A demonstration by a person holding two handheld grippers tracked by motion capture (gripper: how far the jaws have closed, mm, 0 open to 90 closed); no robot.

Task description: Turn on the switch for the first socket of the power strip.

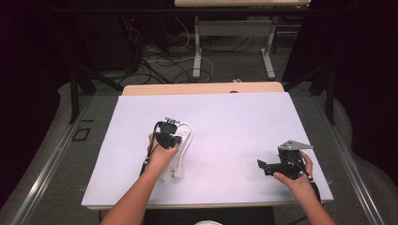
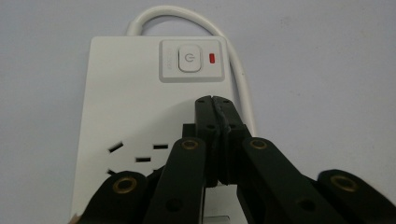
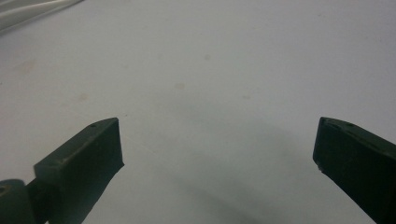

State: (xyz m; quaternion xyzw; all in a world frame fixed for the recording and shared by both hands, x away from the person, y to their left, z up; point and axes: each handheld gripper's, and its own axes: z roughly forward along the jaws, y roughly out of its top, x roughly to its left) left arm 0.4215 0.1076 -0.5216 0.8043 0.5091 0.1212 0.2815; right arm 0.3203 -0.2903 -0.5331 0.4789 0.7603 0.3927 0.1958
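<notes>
The left hand-held gripper has its 2 jaws pressed together with nothing between them, their tips poised over the top face of a white power strip, just below its power button; whether the tips touch the plastic cannot be told. The right hand-held gripper has its jaws spread wide apart over the bare pale surface, holding nothing.

In the high view the power strip lies left of the surface's middle, under the left hand-held gripper, with its white cable looping back toward the person. The right hand-held gripper sits well apart, near the right front edge.

The left gripper view adds detail: a red indicator beside the button, socket slots, and the cable curving round the strip's far end. The right gripper view catches a piece of white cable in its top left corner.
</notes>
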